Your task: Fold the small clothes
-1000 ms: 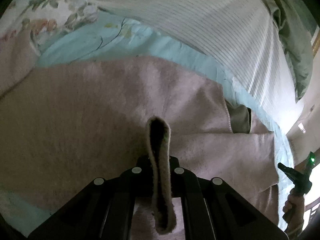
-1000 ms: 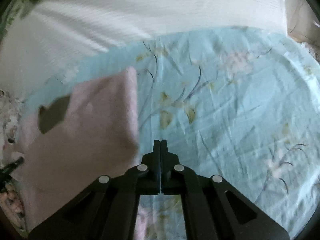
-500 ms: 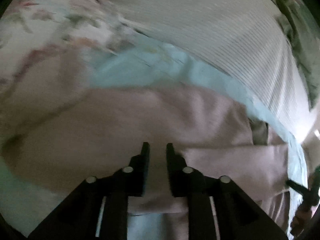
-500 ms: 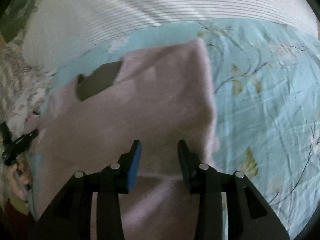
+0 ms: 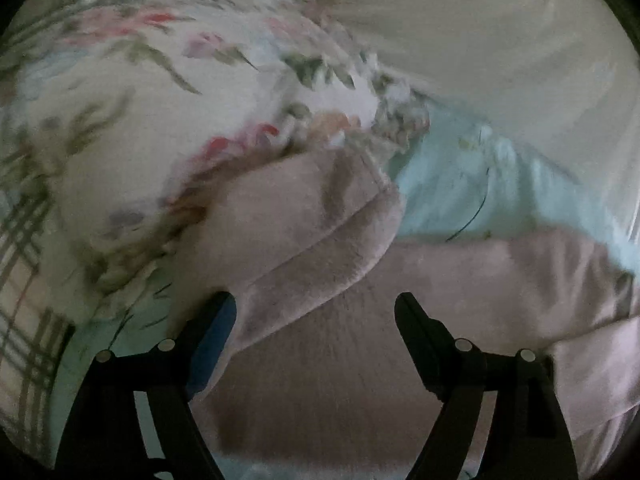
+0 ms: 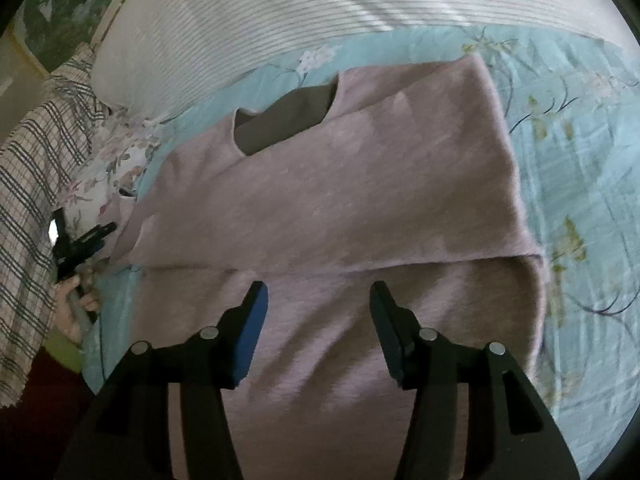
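A fuzzy pink sweater (image 6: 340, 200) lies flat on the light blue floral bedsheet (image 6: 580, 160), its dark neck opening (image 6: 288, 118) toward the pillow. Its right side is folded over the body. My right gripper (image 6: 316, 300) is open and empty above the sweater's lower part. My left gripper (image 5: 316, 312) is open and empty over the sweater's left sleeve (image 5: 304, 232), which lies bunched beside the body. The left gripper also shows in the right wrist view (image 6: 80, 240), at the sweater's left edge.
A white striped pillow (image 6: 280, 12) lies behind the sweater. A floral quilt (image 5: 160, 100) is piled at the left, with plaid cloth (image 6: 36, 184) beside it. The blue sheet extends to the right of the sweater.
My left gripper let go of the sweater's edge, opened wide and swung left toward the sleeve. My right gripper opened and moved left over the sweater.
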`<move>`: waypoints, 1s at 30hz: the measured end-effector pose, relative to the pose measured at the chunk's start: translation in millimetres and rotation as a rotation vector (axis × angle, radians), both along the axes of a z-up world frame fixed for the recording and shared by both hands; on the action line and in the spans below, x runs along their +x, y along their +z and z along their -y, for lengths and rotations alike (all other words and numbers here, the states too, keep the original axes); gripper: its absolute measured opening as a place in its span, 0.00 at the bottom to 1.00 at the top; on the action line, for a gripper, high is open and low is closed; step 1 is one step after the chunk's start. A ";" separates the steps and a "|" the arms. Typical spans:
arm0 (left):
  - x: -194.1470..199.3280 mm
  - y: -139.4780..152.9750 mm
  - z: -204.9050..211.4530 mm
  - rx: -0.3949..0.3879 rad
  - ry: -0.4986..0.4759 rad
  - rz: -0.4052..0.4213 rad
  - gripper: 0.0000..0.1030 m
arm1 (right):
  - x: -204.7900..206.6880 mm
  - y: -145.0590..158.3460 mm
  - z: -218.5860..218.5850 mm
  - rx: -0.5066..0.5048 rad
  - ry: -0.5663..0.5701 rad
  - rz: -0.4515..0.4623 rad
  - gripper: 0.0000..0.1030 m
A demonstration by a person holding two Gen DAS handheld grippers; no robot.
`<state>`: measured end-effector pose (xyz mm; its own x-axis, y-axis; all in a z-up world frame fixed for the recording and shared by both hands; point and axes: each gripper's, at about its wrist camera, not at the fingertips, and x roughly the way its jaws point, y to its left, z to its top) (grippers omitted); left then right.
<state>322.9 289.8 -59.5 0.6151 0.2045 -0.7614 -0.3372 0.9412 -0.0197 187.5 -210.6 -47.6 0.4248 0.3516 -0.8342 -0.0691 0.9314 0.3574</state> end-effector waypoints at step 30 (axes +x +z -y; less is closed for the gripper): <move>-55.5 88.6 243.0 -0.378 -0.400 0.273 0.04 | -35.3 36.2 38.4 0.098 -0.100 0.096 0.53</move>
